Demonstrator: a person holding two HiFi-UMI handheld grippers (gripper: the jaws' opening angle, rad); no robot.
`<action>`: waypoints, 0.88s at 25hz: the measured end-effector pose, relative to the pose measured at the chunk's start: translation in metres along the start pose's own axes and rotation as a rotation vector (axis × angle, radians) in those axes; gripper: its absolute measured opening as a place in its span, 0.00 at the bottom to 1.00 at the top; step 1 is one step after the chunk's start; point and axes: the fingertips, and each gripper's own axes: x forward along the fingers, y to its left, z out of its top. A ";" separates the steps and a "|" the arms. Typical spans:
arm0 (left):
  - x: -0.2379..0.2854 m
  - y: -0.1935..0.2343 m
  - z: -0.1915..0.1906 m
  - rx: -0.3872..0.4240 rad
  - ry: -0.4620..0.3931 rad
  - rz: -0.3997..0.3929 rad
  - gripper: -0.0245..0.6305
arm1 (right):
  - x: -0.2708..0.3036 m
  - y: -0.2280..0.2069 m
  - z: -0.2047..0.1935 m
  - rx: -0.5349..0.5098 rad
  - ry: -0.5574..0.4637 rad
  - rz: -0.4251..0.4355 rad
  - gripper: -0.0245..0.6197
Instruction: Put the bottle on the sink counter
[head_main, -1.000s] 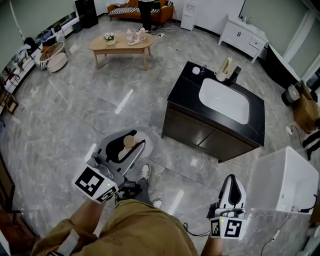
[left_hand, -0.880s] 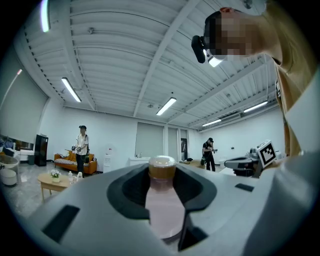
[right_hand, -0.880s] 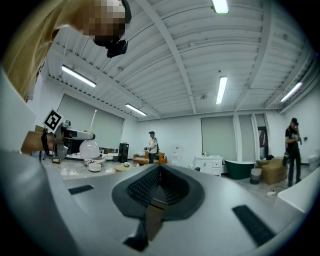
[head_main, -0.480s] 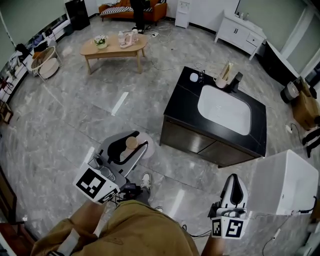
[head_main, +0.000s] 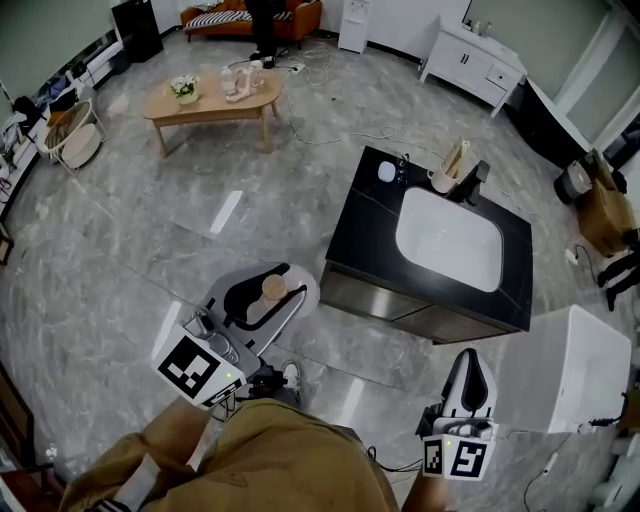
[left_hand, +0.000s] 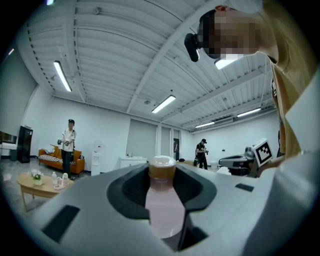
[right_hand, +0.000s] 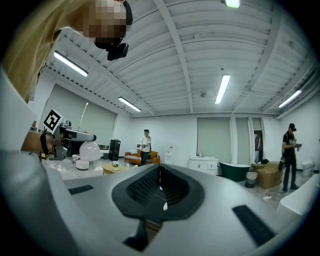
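A pale pink bottle (left_hand: 162, 207) with a tan cap (head_main: 273, 288) stands upright between the jaws of my left gripper (head_main: 263, 297), which is shut on it below the neck. The gripper is over the floor, a short way left of the black sink counter (head_main: 368, 215) with its white basin (head_main: 448, 238). My right gripper (head_main: 467, 370) is held low at the right, jaws closed together with nothing in them; in the right gripper view (right_hand: 160, 189) the ribbed pads meet.
On the counter's far edge are a small white round item (head_main: 387, 171) and a faucet with a beige cup (head_main: 450, 163). A white box (head_main: 572, 370) stands to the right of my right gripper. A wooden coffee table (head_main: 205, 100) and a white cabinet (head_main: 470, 58) are farther off.
The whole room has slid down and toward me in the head view. The sink counter is closer. Both grippers keep their place in the picture, and the bottle stays in the left one.
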 end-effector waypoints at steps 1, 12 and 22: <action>0.004 0.004 0.000 -0.003 -0.001 -0.012 0.24 | 0.004 0.001 0.001 0.000 0.000 -0.009 0.05; 0.045 0.019 -0.006 -0.017 -0.002 -0.058 0.24 | 0.024 -0.017 -0.002 0.006 0.016 -0.066 0.05; 0.082 0.018 -0.001 0.012 -0.015 0.009 0.24 | 0.067 -0.048 -0.003 0.014 -0.010 0.038 0.05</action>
